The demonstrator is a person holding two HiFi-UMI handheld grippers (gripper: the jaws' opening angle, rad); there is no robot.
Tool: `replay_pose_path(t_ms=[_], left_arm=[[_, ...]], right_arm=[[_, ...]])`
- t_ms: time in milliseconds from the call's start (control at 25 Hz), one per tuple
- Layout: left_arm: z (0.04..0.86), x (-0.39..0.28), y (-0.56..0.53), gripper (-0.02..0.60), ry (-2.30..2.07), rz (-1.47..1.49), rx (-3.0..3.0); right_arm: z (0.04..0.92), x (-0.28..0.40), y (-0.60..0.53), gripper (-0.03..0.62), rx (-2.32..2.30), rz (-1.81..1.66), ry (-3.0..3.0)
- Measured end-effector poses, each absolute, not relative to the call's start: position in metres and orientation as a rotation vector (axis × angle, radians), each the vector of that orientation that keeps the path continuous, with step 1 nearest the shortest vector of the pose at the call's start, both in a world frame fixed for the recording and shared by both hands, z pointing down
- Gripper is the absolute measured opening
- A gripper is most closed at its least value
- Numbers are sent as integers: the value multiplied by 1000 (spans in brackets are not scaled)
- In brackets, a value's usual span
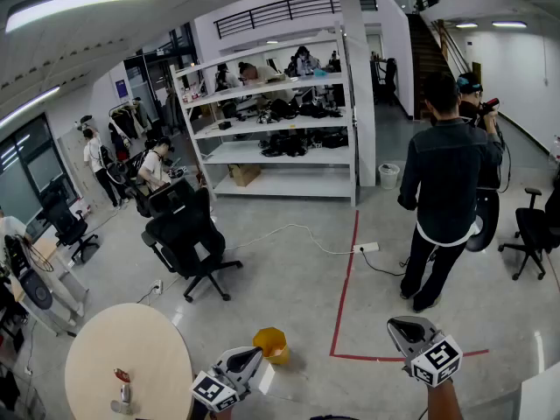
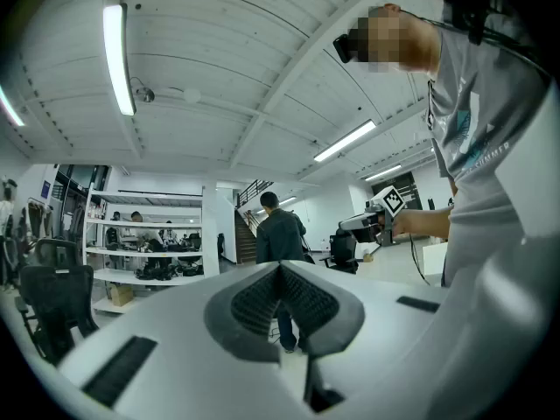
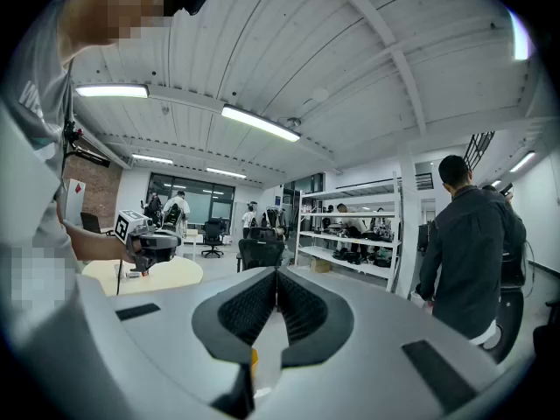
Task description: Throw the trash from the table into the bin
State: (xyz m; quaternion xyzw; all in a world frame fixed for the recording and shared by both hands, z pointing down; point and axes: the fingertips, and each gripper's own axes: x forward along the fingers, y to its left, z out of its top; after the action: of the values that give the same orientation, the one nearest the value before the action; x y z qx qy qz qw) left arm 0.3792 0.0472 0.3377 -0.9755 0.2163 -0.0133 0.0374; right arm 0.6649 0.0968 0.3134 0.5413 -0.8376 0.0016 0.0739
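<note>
Trash: a small red scrap (image 1: 122, 375) and a grey upright piece (image 1: 125, 395) lie on the round table (image 1: 96, 339), near its front edge.
Handling: probably light and crushable. Pinch the scrap across its middle and the grey piece around its sides.
Axis: the grey piece seems to stand upright. The scrap is too small to tell.
Yellow bin (image 1: 271, 344): on the floor beside the table.
Left gripper (image 1: 254, 354): fingers pressed together, empty.
Right gripper (image 1: 398, 326): the same.
</note>
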Motion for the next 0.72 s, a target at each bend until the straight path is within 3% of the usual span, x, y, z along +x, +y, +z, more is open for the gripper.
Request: replay_pose_path(t_ms=[480,720], left_arm=[[326,381,58,41,658,-35,-2976],[310,359,36,41,671,-37,-2931]], right_arm=[[295,660,102,11,1588,-47,-2519],[279,613,61,10,1490,-147,-2581]])
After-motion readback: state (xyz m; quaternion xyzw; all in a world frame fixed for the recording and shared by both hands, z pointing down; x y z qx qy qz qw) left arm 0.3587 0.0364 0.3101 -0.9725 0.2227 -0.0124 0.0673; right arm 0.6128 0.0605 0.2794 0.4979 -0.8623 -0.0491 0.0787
